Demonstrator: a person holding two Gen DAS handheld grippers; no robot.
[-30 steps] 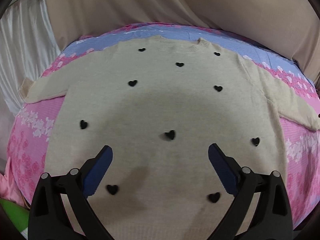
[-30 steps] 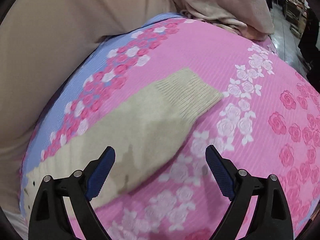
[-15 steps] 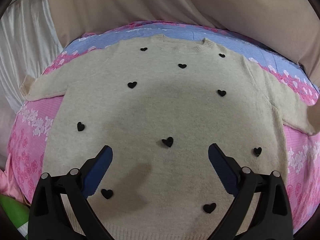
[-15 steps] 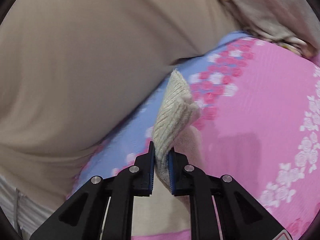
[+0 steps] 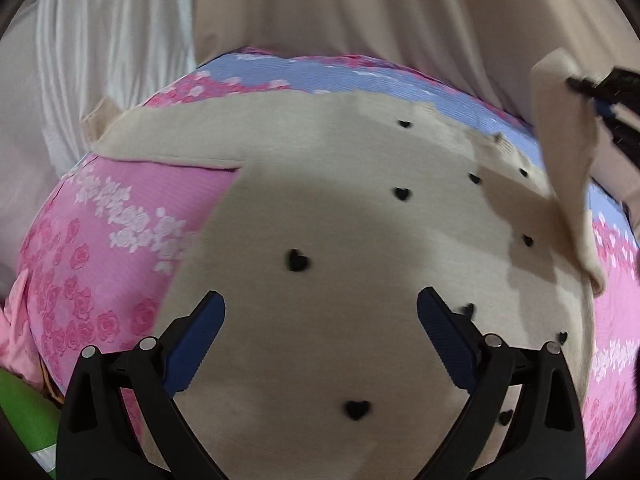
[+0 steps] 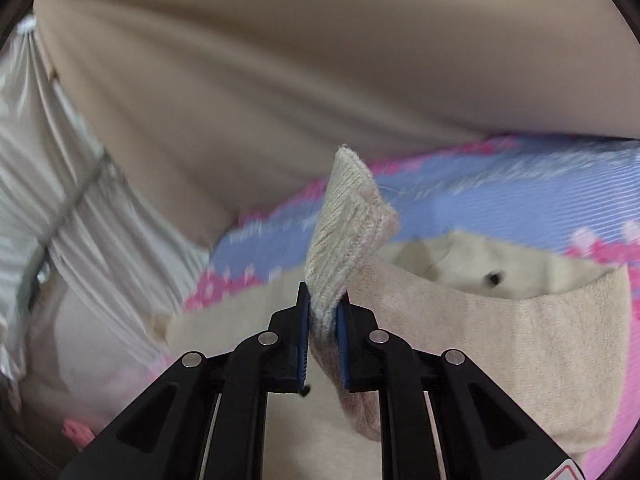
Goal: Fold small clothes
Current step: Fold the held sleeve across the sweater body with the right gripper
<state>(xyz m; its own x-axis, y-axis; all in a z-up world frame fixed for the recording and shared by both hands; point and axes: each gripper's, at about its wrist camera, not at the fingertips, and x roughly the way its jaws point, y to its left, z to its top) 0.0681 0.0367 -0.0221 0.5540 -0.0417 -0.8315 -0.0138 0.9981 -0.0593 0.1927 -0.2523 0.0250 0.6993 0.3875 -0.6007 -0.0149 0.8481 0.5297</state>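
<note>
A beige knit sweater (image 5: 352,240) with small black hearts lies flat on a pink and blue floral cloth (image 5: 120,240). My left gripper (image 5: 320,332) is open and empty, hovering over the sweater's lower body. My right gripper (image 6: 324,316) is shut on the ribbed cuff (image 6: 344,232) of the right sleeve and holds it lifted above the sweater. In the left wrist view the raised sleeve (image 5: 568,152) hangs from the right gripper (image 5: 588,88) at the upper right. The left sleeve (image 5: 160,140) lies spread out to the left.
A beige curtain (image 5: 400,8) and a white curtain (image 5: 100,40) hang behind the surface. A green object (image 5: 24,412) and pink fabric (image 5: 16,340) sit at the lower left edge.
My right gripper has carried the sleeve cuff up and inward over the sweater body. My left gripper has shifted left and closer, still open.
</note>
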